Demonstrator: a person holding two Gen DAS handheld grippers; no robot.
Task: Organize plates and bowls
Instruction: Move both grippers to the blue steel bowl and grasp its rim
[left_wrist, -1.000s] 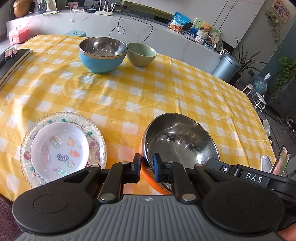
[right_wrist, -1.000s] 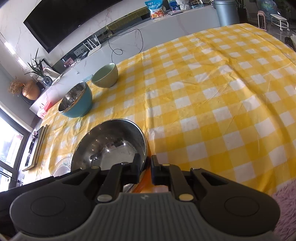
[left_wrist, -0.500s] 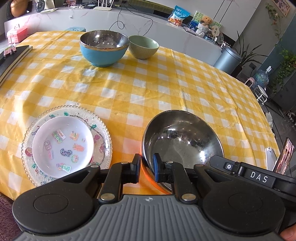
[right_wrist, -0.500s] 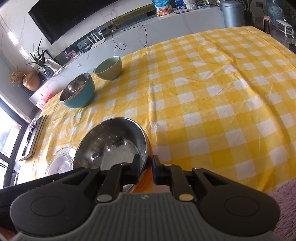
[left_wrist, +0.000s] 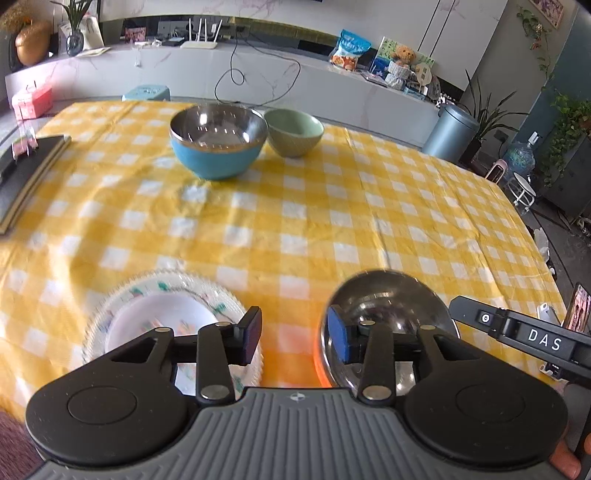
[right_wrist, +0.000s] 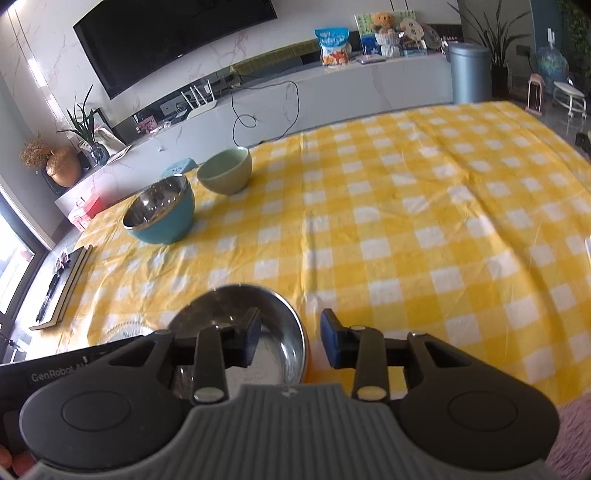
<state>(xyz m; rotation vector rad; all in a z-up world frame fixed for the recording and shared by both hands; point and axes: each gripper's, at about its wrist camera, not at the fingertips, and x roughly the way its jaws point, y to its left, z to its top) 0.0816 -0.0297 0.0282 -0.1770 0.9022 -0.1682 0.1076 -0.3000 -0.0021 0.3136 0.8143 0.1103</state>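
A steel bowl with an orange outside (left_wrist: 384, 306) (right_wrist: 236, 310) sits at the table's near edge. My left gripper (left_wrist: 293, 336) is open and empty, straddling the bowl's left rim. My right gripper (right_wrist: 290, 338) is open and empty, straddling its right rim. A patterned glass plate with a white dish on it (left_wrist: 162, 317) lies to the left of the bowl. A blue steel-lined bowl (left_wrist: 218, 142) (right_wrist: 160, 208) and a green bowl (left_wrist: 293, 131) (right_wrist: 225, 171) stand side by side at the far side.
The table has a yellow checked cloth (left_wrist: 332, 206) (right_wrist: 424, 221). A dark flat book-like object (left_wrist: 26, 173) (right_wrist: 61, 291) lies at the left edge. A white counter with a cable and clutter (left_wrist: 258, 77) runs behind the table.
Both grippers have opened from nearly shut around the orange steel bowl's rim and pulled back and up a little. The bowl stays on the table.
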